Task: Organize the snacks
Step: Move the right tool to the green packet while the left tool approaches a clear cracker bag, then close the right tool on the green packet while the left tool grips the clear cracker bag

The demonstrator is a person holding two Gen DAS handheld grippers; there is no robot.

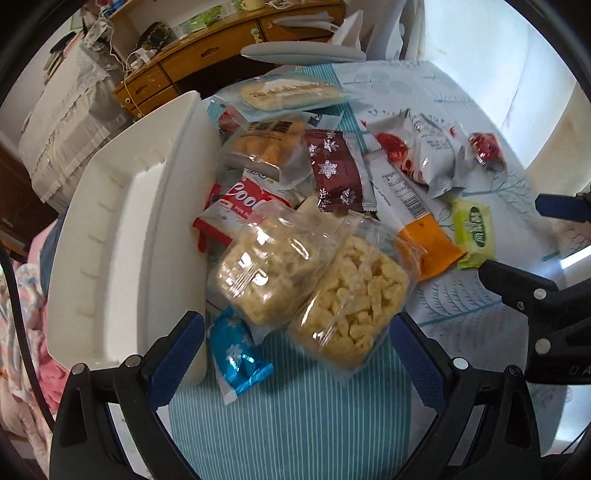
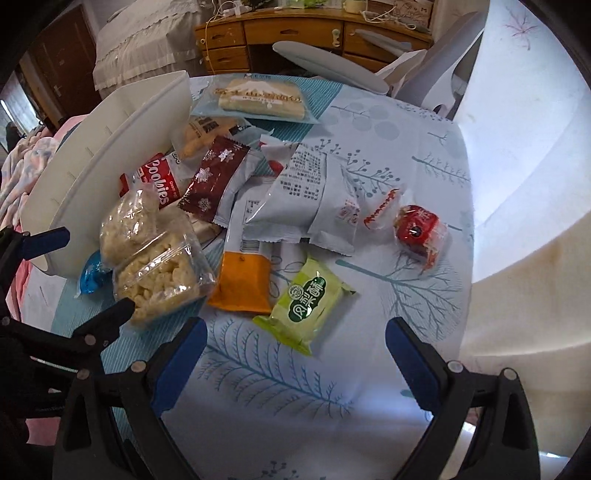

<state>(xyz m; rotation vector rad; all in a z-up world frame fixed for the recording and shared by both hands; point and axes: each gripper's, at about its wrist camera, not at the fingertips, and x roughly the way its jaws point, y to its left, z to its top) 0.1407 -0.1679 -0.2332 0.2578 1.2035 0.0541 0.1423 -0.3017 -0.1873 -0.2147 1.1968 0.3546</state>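
Observation:
A pile of snack packets lies on the table beside a white bin (image 1: 122, 229). My left gripper (image 1: 297, 354) is open and empty, just short of two clear bags of puffed snacks (image 1: 351, 295) and a blue foil packet (image 1: 238, 354). My right gripper (image 2: 295, 360) is open and empty, just short of a green packet (image 2: 304, 302) and an orange packet (image 2: 242, 284). Further back lie a maroon snowflake packet (image 2: 214, 173), a red Cookies pack (image 2: 160, 184), a large white bag (image 2: 310, 192), a small red candy (image 2: 419, 230) and a cream bar in a blue pack (image 2: 258, 98).
The white bin (image 2: 110, 147) stands at the table's left edge. The tablecloth (image 2: 406, 295) has a tree print with a striped teal band. Grey chair backs (image 2: 328, 66) and a wooden desk (image 2: 291, 33) stand behind the table. A white cushion (image 2: 532, 280) lies on the right.

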